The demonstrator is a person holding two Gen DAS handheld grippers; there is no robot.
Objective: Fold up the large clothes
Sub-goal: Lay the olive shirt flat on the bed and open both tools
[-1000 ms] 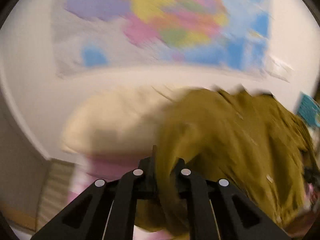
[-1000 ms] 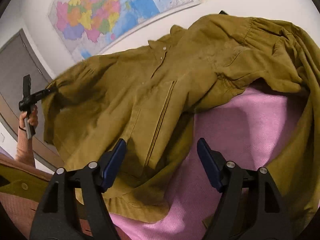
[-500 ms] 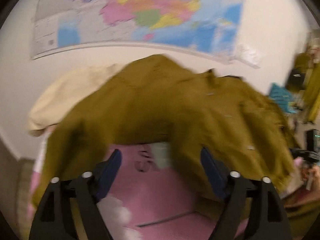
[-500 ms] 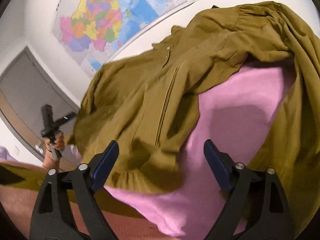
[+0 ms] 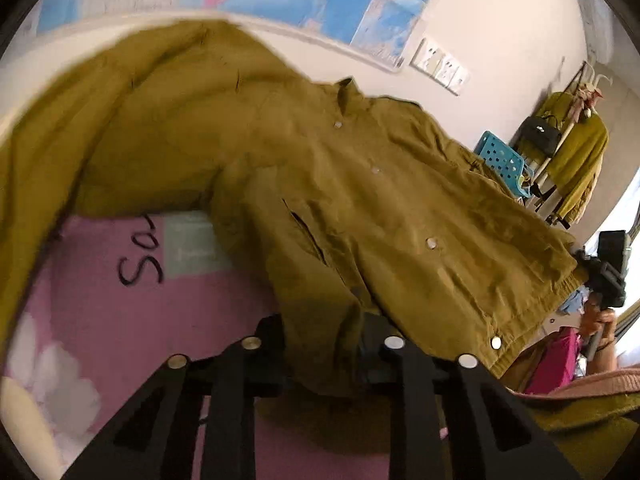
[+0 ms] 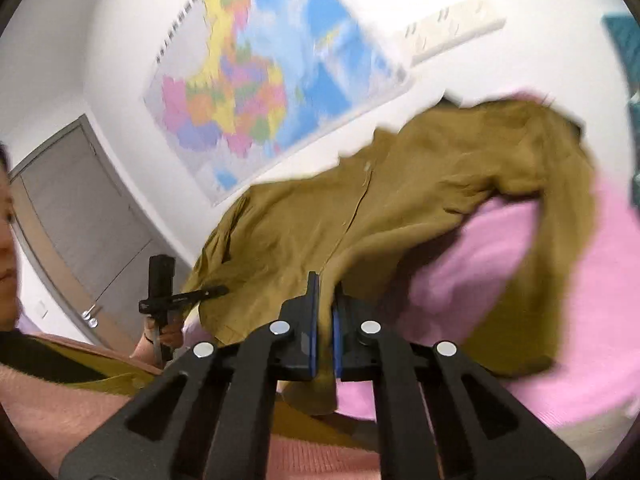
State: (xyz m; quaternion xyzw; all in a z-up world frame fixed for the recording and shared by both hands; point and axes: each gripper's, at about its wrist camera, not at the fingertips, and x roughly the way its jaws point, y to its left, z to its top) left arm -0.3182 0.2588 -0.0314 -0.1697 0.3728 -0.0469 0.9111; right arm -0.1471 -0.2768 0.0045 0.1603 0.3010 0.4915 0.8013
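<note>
1. Jacket [image 5: 360, 200]: an olive, button-front garment, lifted over a pink sheet [image 5: 132, 312], its hem pinched at two places.
2. Left gripper [image 5: 324, 340]: jaws closed on a bunched fold of the jacket's lower front; cloth fills the gap between the fingers and hides the pads.
3. Right gripper [image 6: 325, 336]: blue pads [image 6: 313, 320] pressed nearly together with a thin edge of the jacket clamped between them.
4. In the left view, the right gripper shows at the far right, at the jacket's hem corner; in the right view, the left gripper shows at the left, touching the jacket's edge.
5. The jacket sags between the two grips; its collar and far sleeve drape on the sheet toward the wall side.
6. The sheet carries black lettering and a pale patch near the jacket's edge.
7. A map [image 6: 260, 96] hangs on the wall behind.
8. A blue basket [image 5: 500, 160] and a clothes rack [image 5: 568, 148] stand to the right.
9. A grey door [image 6: 80, 208] is at the left.
</note>
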